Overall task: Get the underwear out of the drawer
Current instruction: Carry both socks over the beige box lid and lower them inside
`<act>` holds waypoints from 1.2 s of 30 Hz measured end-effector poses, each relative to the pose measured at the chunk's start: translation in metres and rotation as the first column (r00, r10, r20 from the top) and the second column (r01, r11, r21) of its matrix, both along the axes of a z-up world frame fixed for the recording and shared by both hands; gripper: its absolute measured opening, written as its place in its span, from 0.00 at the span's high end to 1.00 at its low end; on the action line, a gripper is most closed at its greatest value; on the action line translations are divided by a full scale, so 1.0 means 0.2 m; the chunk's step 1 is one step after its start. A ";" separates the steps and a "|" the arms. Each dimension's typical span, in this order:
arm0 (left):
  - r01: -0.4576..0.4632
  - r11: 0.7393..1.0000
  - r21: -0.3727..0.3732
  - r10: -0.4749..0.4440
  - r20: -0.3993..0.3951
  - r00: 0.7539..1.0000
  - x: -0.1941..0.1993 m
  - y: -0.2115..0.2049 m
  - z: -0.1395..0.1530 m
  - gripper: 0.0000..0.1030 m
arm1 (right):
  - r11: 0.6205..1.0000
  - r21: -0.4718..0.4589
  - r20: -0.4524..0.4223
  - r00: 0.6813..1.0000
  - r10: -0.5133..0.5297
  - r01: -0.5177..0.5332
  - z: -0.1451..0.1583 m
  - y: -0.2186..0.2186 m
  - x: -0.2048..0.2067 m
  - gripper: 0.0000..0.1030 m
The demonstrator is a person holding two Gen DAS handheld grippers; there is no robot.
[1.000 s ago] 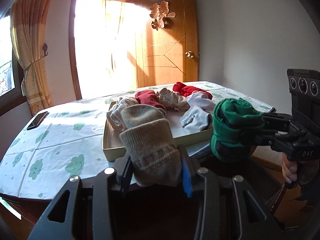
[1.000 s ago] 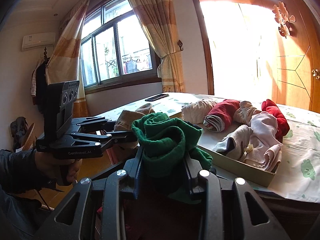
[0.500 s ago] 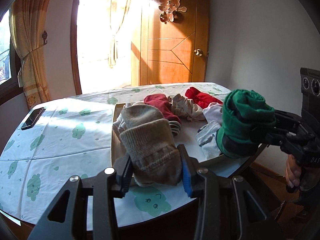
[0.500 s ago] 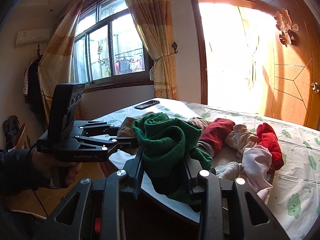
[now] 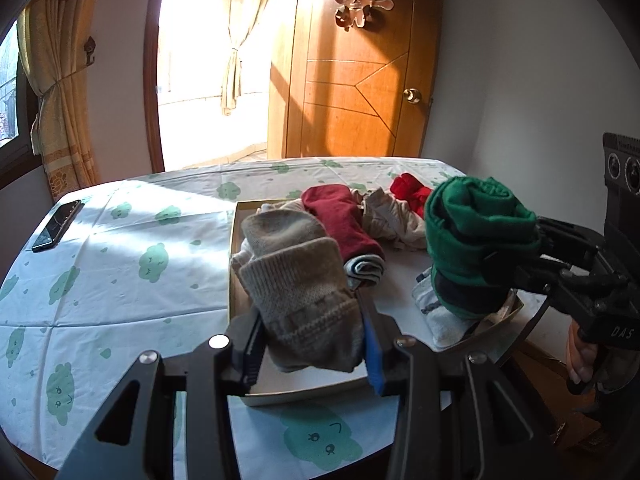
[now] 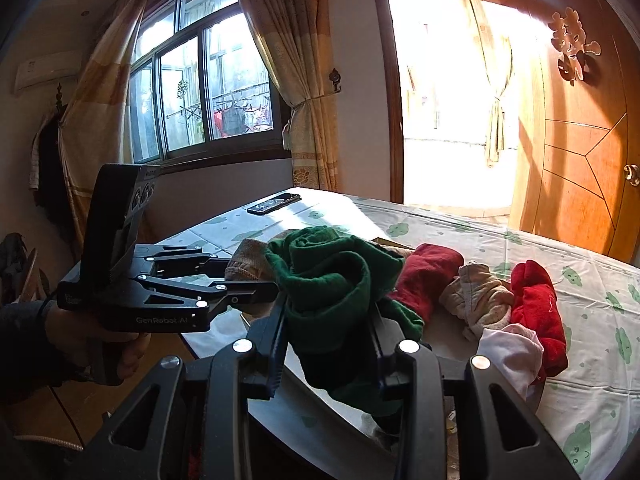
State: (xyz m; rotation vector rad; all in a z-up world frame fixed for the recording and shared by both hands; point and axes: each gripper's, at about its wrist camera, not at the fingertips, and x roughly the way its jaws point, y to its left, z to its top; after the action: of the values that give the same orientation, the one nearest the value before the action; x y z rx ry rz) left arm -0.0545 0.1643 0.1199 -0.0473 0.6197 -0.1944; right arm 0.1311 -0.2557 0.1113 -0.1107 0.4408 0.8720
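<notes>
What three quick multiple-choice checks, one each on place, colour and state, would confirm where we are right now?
1. Where does the phone lie?
A. inside the tray
B. on the cloud-print tablecloth, apart from the tray
C. on the floor

2. What colour is the bundle in the right gripper?
A. green
B. white
C. red

3. How does the left gripper stand?
A. open and empty
B. shut on the beige knit bundle
C. shut on the phone

Answers: 1 B, it rests on the tablecloth well left of the tray. 2 A, the green bundle sits between its fingers. 3 B, both fingers press the beige knit bundle.
</notes>
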 end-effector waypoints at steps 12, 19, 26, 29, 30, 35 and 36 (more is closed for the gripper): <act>0.006 1.000 0.011 -0.005 -0.062 0.998 0.08 -0.02 -0.06 0.61 | 0.999 -0.037 -0.056 0.998 -0.008 0.006 0.02 0.11 0.11 0.65; 0.014 1.000 0.007 -0.014 -0.089 0.996 0.10 -0.02 -0.09 0.61 | 0.997 -0.077 -0.090 0.996 -0.009 0.002 -0.01 0.18 0.15 0.65; 0.018 1.000 0.022 -0.015 -0.122 0.992 0.12 -0.03 -0.14 0.61 | 0.991 -0.132 -0.128 0.992 -0.015 -0.002 -0.06 0.25 0.18 0.65; 0.001 0.999 0.033 0.004 -0.130 0.992 0.12 -0.02 -0.16 0.61 | 0.989 -0.151 -0.142 0.990 -0.019 -0.002 -0.08 0.26 0.20 0.65; -0.004 0.999 0.037 0.008 -0.134 0.991 0.13 -0.02 -0.16 0.61 | 0.988 -0.157 -0.146 0.989 -0.023 0.000 -0.08 0.27 0.21 0.65; -0.014 0.999 0.052 0.022 -0.144 0.989 0.13 -0.02 -0.18 0.61 | 0.981 -0.192 -0.176 0.984 -0.041 0.007 -0.13 0.30 0.25 0.65; -0.016 0.999 0.052 0.023 -0.145 0.989 0.13 -0.01 -0.19 0.61 | 0.981 -0.196 -0.182 0.982 -0.043 0.007 -0.13 0.31 0.25 0.65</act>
State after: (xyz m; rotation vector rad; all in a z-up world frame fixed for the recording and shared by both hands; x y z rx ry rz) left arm -0.0293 0.1614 0.0823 -0.0189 0.7692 -0.1568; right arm 0.1818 -0.1938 0.0846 -0.2040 0.7010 0.8162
